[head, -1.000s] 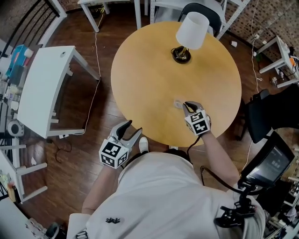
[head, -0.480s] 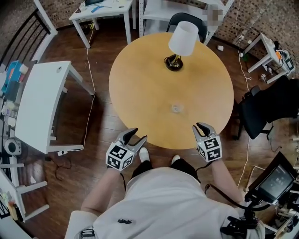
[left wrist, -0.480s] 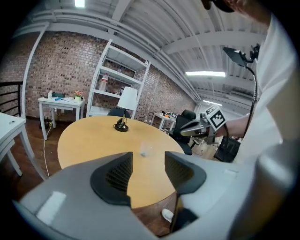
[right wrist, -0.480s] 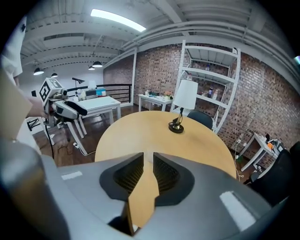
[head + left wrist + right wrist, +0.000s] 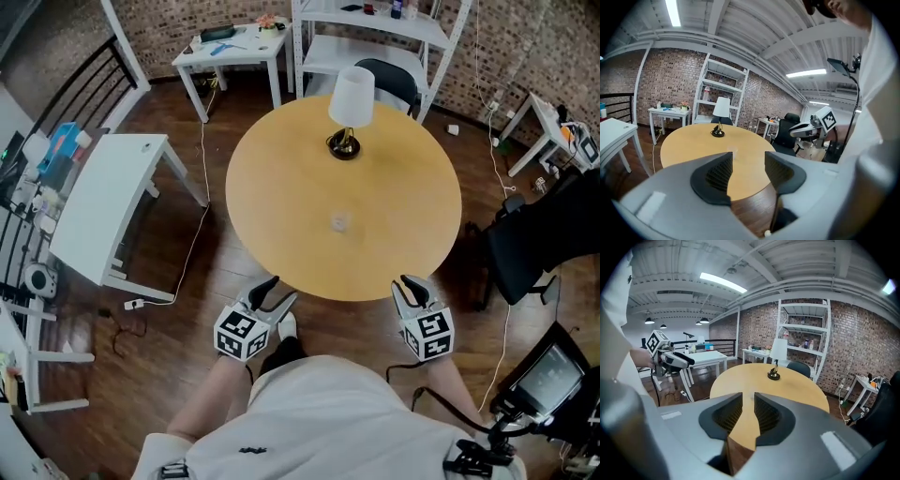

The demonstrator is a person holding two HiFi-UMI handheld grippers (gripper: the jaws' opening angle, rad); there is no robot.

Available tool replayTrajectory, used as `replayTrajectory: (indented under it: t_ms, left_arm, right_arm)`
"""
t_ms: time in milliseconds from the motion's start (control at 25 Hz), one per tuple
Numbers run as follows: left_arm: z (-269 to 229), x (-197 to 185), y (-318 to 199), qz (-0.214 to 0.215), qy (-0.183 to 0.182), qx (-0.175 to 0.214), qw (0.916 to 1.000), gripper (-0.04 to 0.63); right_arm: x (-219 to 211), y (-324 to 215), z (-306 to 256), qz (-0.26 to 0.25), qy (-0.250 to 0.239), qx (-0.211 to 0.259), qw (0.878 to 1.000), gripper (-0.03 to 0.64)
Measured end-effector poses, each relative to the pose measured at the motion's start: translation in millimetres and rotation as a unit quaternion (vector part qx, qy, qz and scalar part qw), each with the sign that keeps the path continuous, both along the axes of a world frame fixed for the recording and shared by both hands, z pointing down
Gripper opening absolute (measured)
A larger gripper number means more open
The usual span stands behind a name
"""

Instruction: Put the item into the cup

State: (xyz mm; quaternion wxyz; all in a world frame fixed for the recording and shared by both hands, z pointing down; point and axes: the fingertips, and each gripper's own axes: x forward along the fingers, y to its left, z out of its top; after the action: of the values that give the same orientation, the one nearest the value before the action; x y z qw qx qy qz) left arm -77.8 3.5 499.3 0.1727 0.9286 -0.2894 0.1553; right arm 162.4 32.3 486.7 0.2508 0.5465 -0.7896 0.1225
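A small clear cup (image 5: 339, 222) stands near the middle of the round wooden table (image 5: 281, 187); what it holds is too small to tell. In the left gripper view the cup (image 5: 732, 151) shows faintly just above the jaws. My right gripper (image 5: 413, 286) hangs off the table's near edge, right of the cup, and its jaws are opening with nothing between them (image 5: 748, 408). My left gripper (image 5: 279, 291) is held off the near edge at the left, open and empty (image 5: 747, 161).
A lamp with a white shade (image 5: 349, 101) stands at the table's far side. A white desk (image 5: 103, 206) is to the left, a black chair (image 5: 534, 244) to the right, and white shelving (image 5: 375, 28) stands behind. Cables lie on the wooden floor.
My right gripper has drawn back from the cup to the table's near edge, with its jaws now wider apart. The left gripper has shifted slightly right. The view has pulled back from the table.
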Motion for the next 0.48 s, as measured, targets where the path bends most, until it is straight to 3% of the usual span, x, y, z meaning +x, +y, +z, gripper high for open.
replayTrajectory:
  t_ms: [200, 480]
  left_arm:
    - [-6, 35, 75, -0.021, -0.006, -0.004, 0.9998, 0.186]
    - [1, 50, 145, -0.035, -0.027, -0.017, 0.9989, 0.186]
  right_arm:
    - [28, 65, -1, -0.023, -0.015, 0.005, 1.0, 0.082]
    - [46, 132, 4, -0.038, -0.022, -0.001, 0.999, 0.087]
